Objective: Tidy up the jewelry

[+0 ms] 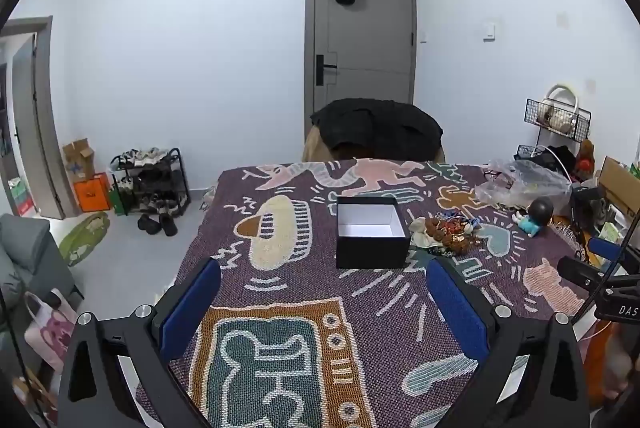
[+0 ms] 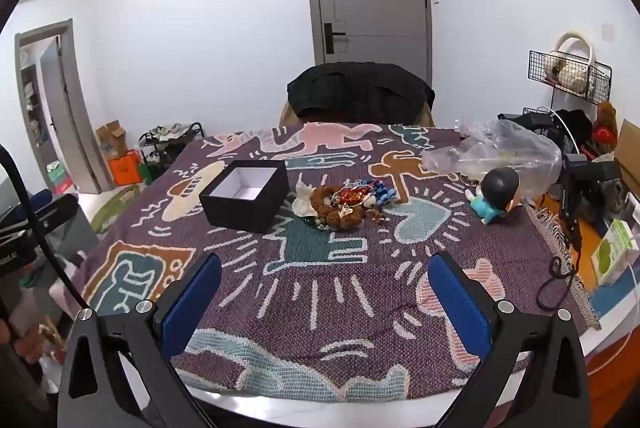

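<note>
A black open box with a white, empty inside stands in the middle of the patterned cloth. Just right of it lies a heap of jewelry: brown bead strings, red and gold pieces, blue pieces. My left gripper hovers open over the near part of the table, short of the box, nothing between its blue pads. My right gripper is open too, near the table's front edge, short of the heap. The right gripper's tip shows at the left wrist view's right edge.
A purple patterned blanket covers the table. A small figurine in blue lies right of the heap, with a crumpled clear plastic bag behind it. A chair draped in a black jacket stands at the far side. Cables and boxes crowd the right edge.
</note>
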{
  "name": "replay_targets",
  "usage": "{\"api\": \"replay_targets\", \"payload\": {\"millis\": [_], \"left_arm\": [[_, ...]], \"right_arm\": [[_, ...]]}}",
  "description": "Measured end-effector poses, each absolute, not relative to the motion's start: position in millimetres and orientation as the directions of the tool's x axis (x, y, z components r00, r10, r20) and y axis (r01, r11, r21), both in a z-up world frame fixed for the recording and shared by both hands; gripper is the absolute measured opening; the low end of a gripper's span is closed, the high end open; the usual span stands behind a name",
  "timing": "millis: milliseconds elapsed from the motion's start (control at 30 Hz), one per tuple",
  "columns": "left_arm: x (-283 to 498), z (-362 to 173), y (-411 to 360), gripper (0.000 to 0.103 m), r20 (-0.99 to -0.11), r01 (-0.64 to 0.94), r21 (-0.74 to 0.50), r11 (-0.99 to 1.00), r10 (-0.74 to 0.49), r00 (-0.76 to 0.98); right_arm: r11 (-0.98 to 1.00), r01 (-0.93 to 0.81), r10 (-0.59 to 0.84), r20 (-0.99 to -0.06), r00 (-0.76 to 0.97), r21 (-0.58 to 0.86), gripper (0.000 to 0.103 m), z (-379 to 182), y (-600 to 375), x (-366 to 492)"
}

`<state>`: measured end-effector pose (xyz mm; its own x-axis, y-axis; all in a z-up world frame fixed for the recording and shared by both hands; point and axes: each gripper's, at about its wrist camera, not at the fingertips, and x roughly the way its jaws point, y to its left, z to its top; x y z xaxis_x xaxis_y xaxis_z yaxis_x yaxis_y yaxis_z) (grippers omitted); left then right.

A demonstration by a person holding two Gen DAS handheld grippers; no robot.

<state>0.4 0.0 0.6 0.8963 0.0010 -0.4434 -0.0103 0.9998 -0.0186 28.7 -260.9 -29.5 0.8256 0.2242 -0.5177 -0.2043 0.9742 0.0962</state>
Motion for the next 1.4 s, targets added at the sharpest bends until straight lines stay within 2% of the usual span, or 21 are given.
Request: {"api": "replay_targets", "payload": {"millis": [1400], "left_arm": [[-2.6,5.3,6.1,0.103,-0.434,-0.010,-0.032,0.999,-0.005,0.901]], "right_arm": [[0.975,-0.195,0.220,-0.511,0.831,0.102,0.103,-26.2,-264.3,29.0]]}}
